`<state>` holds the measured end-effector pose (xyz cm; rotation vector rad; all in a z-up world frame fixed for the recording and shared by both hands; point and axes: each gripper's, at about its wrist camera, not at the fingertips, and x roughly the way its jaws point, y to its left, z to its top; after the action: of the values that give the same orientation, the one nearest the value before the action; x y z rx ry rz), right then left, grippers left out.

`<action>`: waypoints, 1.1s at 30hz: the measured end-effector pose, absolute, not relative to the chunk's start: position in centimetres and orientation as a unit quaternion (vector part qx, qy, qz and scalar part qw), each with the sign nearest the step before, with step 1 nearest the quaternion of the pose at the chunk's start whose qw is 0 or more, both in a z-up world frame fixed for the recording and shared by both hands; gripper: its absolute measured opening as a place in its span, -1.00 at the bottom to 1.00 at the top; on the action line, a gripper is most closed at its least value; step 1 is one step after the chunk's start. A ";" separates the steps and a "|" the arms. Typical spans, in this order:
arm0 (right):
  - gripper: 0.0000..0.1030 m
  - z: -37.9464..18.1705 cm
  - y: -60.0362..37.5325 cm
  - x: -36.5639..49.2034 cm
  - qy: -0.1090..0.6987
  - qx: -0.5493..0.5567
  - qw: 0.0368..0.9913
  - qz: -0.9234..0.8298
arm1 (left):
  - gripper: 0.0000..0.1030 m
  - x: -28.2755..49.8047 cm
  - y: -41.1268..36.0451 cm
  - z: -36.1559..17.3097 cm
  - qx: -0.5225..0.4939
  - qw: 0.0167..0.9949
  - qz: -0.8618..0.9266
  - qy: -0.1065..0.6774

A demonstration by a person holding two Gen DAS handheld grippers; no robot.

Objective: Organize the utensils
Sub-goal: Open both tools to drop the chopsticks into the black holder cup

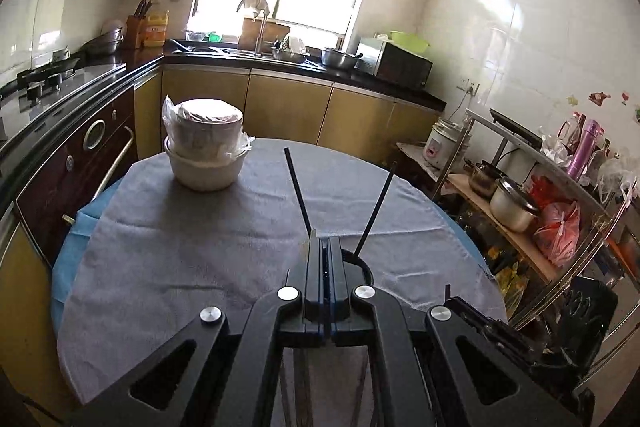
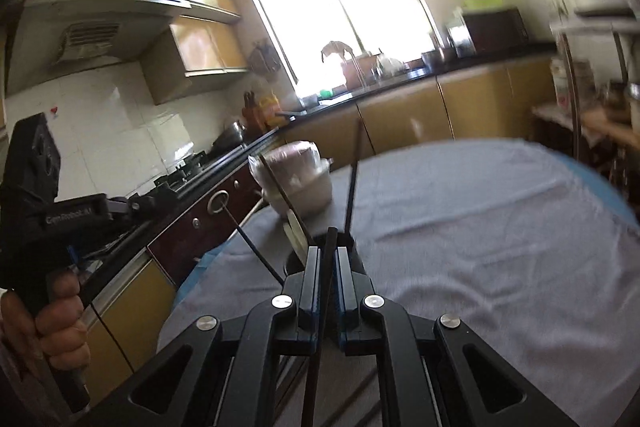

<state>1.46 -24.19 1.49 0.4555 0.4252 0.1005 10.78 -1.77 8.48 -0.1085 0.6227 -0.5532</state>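
My left gripper (image 1: 325, 241) is shut with its jaws pressed together; a pale wooden strip shows at its left edge, and I cannot tell whether it is gripped. Two dark chopsticks (image 1: 298, 189) (image 1: 375, 211) stand up out of a black round holder (image 1: 360, 263) just behind its fingertips. My right gripper (image 2: 329, 251) is shut on a dark chopstick (image 2: 326, 267) and holds it over the same black holder (image 2: 298, 261). Several other dark chopsticks (image 2: 352, 183) and a pale spoon (image 2: 295, 233) stick out of that holder. The left hand-held gripper (image 2: 60, 223) shows at the left of the right wrist view.
A round table under a grey cloth (image 1: 224, 235) carries stacked white bowls in plastic wrap (image 1: 206, 147). A black counter with a stove (image 1: 48, 79) runs along the left. A sink counter (image 1: 280, 55) is at the back. A cluttered metal rack with pots (image 1: 512, 203) stands at the right.
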 end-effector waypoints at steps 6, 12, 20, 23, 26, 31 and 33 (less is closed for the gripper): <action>-0.87 1.0 -26.0 1.7 0.219 0.267 0.937 0.049 | -0.96 11.8 -0.6 6.6 -0.059 0.905 -0.252 0.338; -0.87 -3.2 -27.6 3.1 0.297 0.323 0.898 0.039 | -0.93 15.6 2.6 0.6 -0.116 0.868 -0.187 0.444; -0.87 -8.7 -29.8 3.7 0.350 0.380 0.855 0.040 | -0.45 20.5 3.2 -6.1 -0.185 0.817 -0.127 0.531; -0.87 -9.5 -30.2 3.8 0.349 0.392 0.850 0.052 | -0.45 22.5 2.6 -7.9 -0.199 0.803 -0.103 0.552; -0.81 -9.3 -30.5 3.7 0.336 0.401 0.849 0.072 | -0.46 24.7 1.6 -9.2 -0.193 0.797 -0.074 0.568; -0.81 -6.8 -30.3 3.0 0.294 0.378 0.871 0.106 | -0.44 26.3 0.3 -8.8 -0.172 0.816 -0.054 0.549; -0.80 -5.4 -30.1 2.3 0.271 0.361 0.885 0.115 | -0.59 26.4 0.0 -8.7 -0.161 0.827 -0.049 0.537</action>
<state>2.32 -30.07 -5.43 0.7511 0.5634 0.2394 26.43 -0.04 -8.73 -0.3419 1.1395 -0.1046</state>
